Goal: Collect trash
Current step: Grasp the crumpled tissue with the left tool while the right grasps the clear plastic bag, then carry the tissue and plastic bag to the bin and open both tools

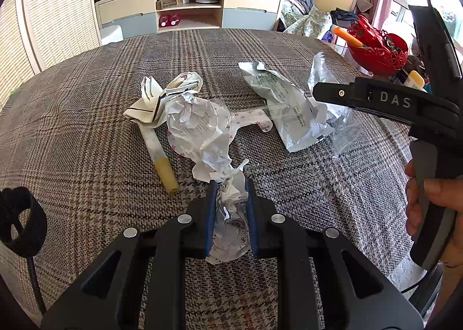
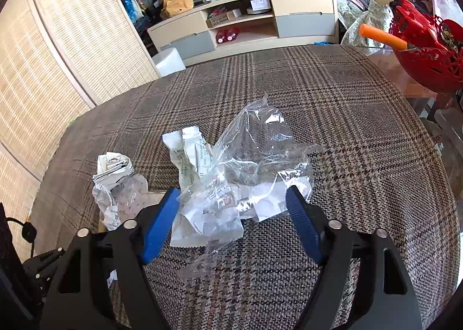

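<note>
Trash lies on a plaid tablecloth [image 1: 86, 133]. My left gripper [image 1: 230, 188] is shut on a crumpled white paper [image 1: 228, 214], which trails up to a bigger paper wad [image 1: 196, 124]. Beside it lie a folded cream wrapper [image 1: 150, 101] with a yellow tube [image 1: 166, 173] and a white printed packet [image 1: 283, 104]. My right gripper [image 2: 231, 194] is open, its blue pads either side of a clear plastic bag [image 2: 254, 150] and the white packet [image 2: 188, 156]. The right gripper also shows in the left wrist view [image 1: 376, 98], over the clear plastic.
A red basket [image 1: 379, 49] with an orange stick stands at the table's far right edge. A TV cabinet [image 1: 188, 11] stands beyond the table, a woven screen [image 2: 58, 55] to the left. A crumpled paper wad [image 2: 115, 185] lies left of my right gripper.
</note>
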A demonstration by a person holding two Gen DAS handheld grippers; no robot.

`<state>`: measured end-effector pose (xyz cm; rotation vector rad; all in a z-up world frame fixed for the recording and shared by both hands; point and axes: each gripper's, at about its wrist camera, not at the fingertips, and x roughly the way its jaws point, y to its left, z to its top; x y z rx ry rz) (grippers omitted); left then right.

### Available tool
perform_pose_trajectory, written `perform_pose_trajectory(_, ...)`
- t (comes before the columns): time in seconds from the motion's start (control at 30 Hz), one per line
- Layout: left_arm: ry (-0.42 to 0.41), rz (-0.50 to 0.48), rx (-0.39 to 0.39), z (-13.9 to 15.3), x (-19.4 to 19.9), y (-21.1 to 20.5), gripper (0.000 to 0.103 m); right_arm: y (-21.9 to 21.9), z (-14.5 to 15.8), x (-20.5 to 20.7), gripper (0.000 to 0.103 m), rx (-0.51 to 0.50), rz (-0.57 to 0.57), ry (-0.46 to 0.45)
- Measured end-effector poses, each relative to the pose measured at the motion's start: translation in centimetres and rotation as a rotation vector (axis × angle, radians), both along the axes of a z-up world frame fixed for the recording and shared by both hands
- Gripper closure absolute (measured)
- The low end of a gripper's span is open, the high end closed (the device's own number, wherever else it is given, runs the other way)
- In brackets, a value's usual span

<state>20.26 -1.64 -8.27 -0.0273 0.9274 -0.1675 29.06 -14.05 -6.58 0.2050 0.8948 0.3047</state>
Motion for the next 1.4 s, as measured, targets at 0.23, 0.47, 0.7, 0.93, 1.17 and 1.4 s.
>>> perform_pose_trajectory(0.23,0.001,-0.005,0.0,0.1,-0.2,-0.1,0.085,-0.9,0.4,-0.5,0.069,0.023,-0.015,-0.018)
perform_pose_trajectory(0.47,-0.012,-0.007,0.004,0.9,-1.6,-0.1,0.085,-1.7,1.9,-2.2,0.07,0.021,-0.017,-0.032)
perform_pose_trajectory(0.7,-0.053,-0.025,-0.016,3.4,-4.5,-0.3,0.085,-2.1,6.5,-6.1,0.087,0.008,0.008,-0.097)
perform_pose_trajectory(0.93,-0.074,-0.039,-0.033,4.6,-8.4,-0.9,0.085,-1.8,7.1,-10.3,0.101,0.003,0.033,-0.088)
perform_pose_trajectory(1.17,-0.057,-0.041,-0.061,3.9,-10.8,-0.7,0.085,-2.5,4.4,-11.1,0.097,-0.015,0.002,-0.02)
perform_pose_trajectory(1.4,-0.048,-0.041,-0.076,3.6,-10.5,-0.8,0.085,-2.3,3.1,-9.7,0.016,-0.031,-0.019,-0.017)
